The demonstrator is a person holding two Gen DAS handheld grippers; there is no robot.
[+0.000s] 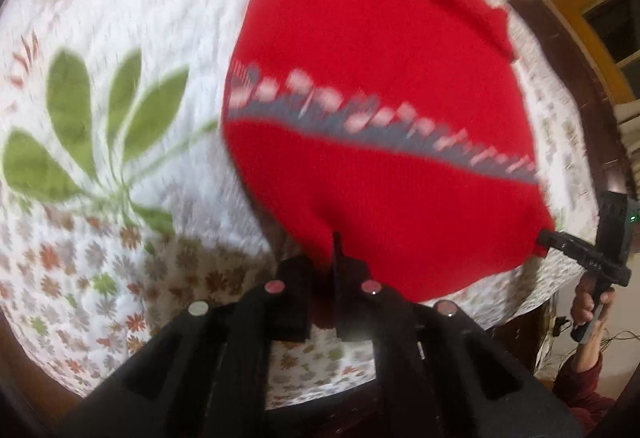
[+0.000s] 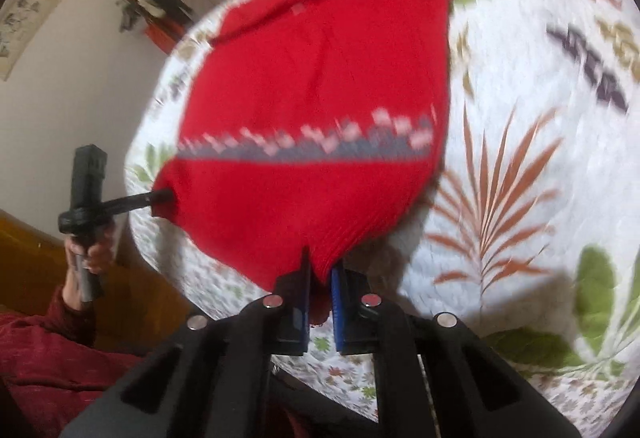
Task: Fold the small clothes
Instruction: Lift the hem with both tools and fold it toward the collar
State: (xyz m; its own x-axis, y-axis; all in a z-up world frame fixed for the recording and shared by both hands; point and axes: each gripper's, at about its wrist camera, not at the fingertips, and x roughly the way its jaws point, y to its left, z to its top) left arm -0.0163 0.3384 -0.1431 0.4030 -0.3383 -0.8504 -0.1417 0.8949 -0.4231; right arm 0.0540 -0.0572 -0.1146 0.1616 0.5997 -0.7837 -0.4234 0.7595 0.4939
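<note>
One floral quilt (image 1: 120, 17) covers the bed, and on it lies one red knitted garment (image 1: 360, 57), its near hem lifted off the quilt while its far end rests flat. The garment's long axis runs straight away from both tools, its patterned band (image 1: 380, 125) crossing it. Two grippers pinch that hem, equally near: the left gripper (image 1: 334, 258) at one corner, the right gripper (image 2: 318, 270) at the other.

Motion blur smears the red sweater's (image 1: 380, 85) patterned band (image 1: 360, 117) beyond reading.
</note>
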